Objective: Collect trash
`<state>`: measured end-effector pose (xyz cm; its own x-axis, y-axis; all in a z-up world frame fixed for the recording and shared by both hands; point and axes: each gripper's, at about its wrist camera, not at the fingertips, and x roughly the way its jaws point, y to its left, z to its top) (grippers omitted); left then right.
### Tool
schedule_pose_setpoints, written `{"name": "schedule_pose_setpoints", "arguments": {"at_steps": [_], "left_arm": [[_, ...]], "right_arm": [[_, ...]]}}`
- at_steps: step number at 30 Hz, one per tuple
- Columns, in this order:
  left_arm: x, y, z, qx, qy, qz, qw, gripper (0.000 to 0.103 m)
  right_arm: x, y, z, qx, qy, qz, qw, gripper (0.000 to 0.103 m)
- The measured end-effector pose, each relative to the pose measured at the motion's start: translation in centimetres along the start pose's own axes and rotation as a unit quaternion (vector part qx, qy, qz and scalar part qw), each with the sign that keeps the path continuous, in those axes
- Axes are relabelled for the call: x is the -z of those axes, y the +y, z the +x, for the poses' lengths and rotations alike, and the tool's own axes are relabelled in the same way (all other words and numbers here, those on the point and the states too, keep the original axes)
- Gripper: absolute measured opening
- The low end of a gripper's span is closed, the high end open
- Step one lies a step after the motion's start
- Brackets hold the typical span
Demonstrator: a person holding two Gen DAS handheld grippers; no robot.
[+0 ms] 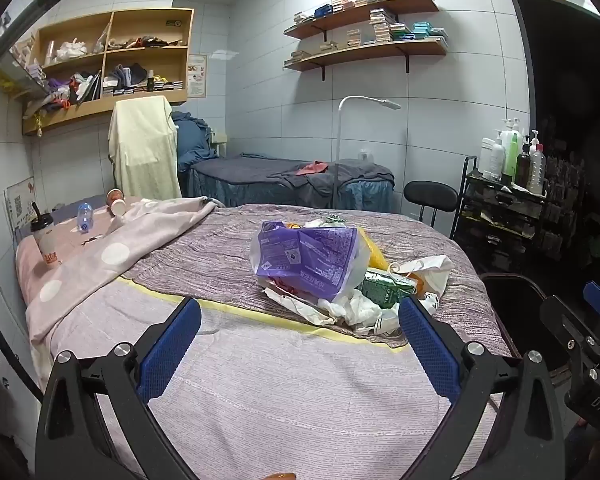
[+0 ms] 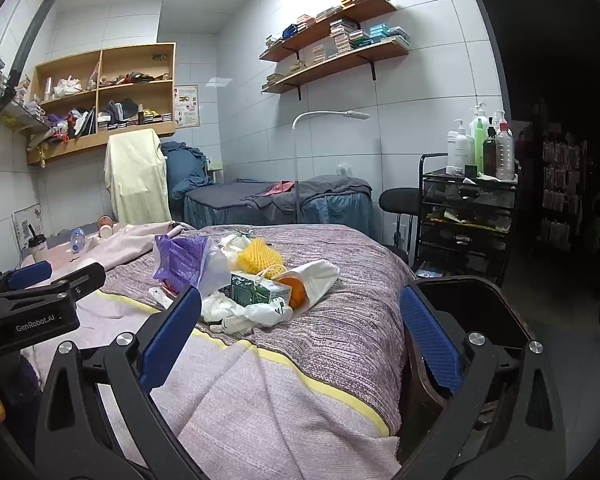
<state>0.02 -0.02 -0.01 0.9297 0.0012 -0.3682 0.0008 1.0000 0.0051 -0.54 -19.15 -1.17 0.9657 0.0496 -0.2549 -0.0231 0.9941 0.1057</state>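
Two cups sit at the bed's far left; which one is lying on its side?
The orange-banded paper cup, tipped with its mouth facing the camera. The lidded cup with a straw stands upright, nearer the wall.

The left gripper (image 1: 300,320) is held level and pointing forward, its two blue-padded fingers (image 1: 170,344) spread wide apart with nothing between them. The right gripper (image 2: 300,320) has the same pose, its blue pads (image 2: 430,340) parted just as widely and its jaws empty. The two sit side by side at about the same height: from the left wrist view the right gripper's black body and one blue fingertip show at the right edge, and from the right wrist view the left gripper's body shows at the left edge.
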Motion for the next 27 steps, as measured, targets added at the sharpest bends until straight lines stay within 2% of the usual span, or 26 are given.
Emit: {"name": "schedule_pose_setpoints", "arguments": {"at_steps": [27], "left_arm": [[0.11, 0.25, 0.14, -0.003, 0.003, 0.003, 1.0000, 0.097]], "right_arm": [[0.28, 0.05, 0.27, -0.002, 0.004, 0.004, 1.000, 0.098]]}}
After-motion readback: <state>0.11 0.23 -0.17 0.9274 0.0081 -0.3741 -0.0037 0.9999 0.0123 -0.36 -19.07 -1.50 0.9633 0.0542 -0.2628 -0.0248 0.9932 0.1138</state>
